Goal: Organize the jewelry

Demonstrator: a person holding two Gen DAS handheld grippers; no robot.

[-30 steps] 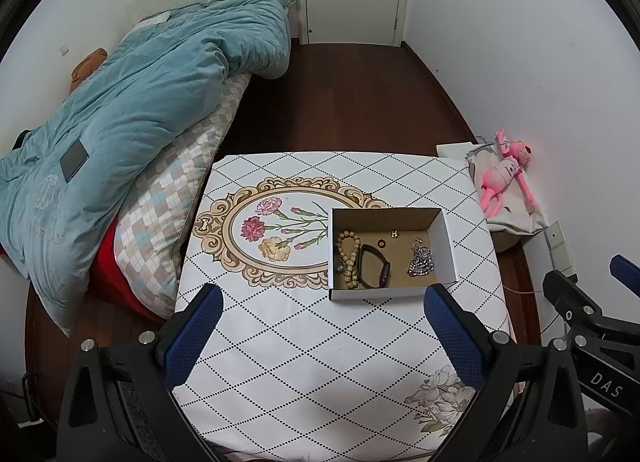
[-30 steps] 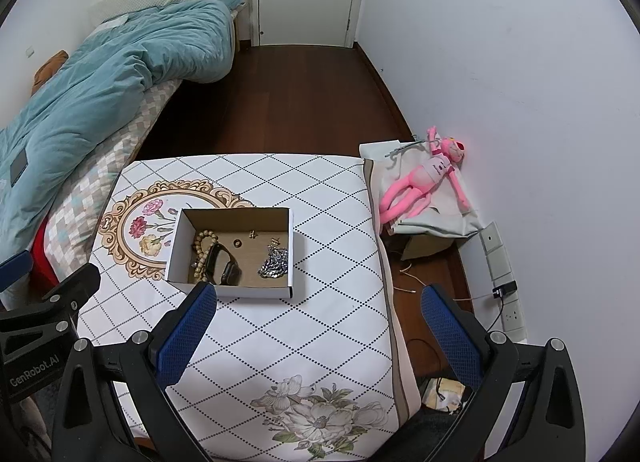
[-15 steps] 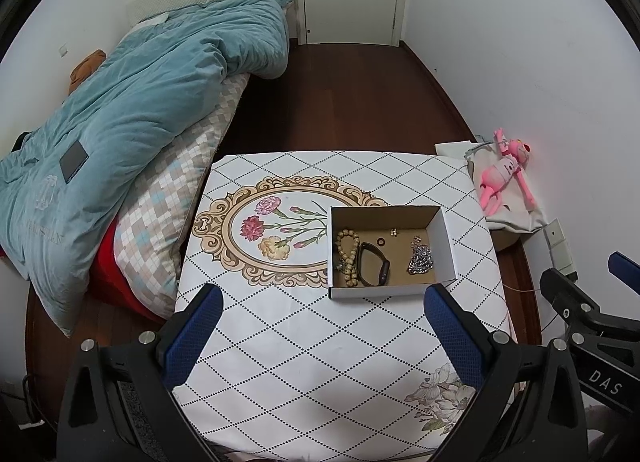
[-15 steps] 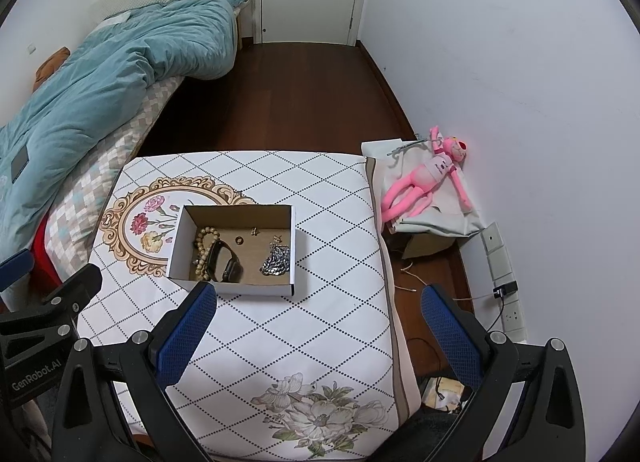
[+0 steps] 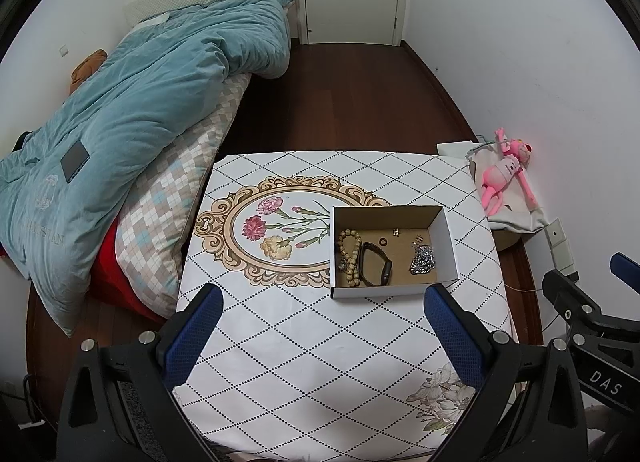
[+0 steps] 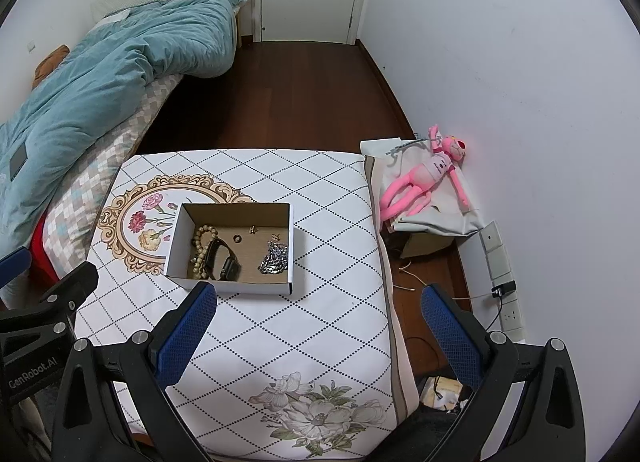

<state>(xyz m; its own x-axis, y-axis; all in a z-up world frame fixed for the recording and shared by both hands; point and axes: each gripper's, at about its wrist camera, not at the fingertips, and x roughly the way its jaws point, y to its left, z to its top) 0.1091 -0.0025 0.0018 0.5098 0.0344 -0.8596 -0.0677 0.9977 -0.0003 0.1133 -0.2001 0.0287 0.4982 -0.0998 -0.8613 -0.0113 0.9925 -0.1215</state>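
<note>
- The left gripper (image 5: 322, 336) is spread wide and carries nothing, hovering above the near part of the surface (image 5: 304, 346); the right gripper (image 6: 318, 336) is likewise splayed and empty, held over the surface's right near corner.
- Just beyond both grippers sits an open cardboard box (image 5: 448, 246) on the patterned cloth, beside the oval flower motif (image 5: 276, 229). All the jewelry in sight lies inside it.
- At the box's left end a beaded bracelet (image 5: 347, 252) touches a dark band (image 5: 376, 264), which looks like a watch or tracker. A small ring (image 5: 383, 241) and tiny gold-coloured pieces (image 5: 396, 232) lie near the far wall; a heaped silver chain (image 5: 422, 260) rests towards the right.
- Handling, as I judge it: everything is light. The beads are loose on their string and will drape, so pinch across one bead or the strand's bend. The band is semi-stiff; take it across its strap. The chain is limp and slippery, best nipped at the top of the heap. The ring and small pieces are hard to pinch off the flat bottom.
- The left view alone shows the right gripper's body at its right edge; the right view shows the left one at its left edge, plus wall sockets (image 6: 496, 258) and a pink plush toy (image 6: 424, 177) more fully.
</note>
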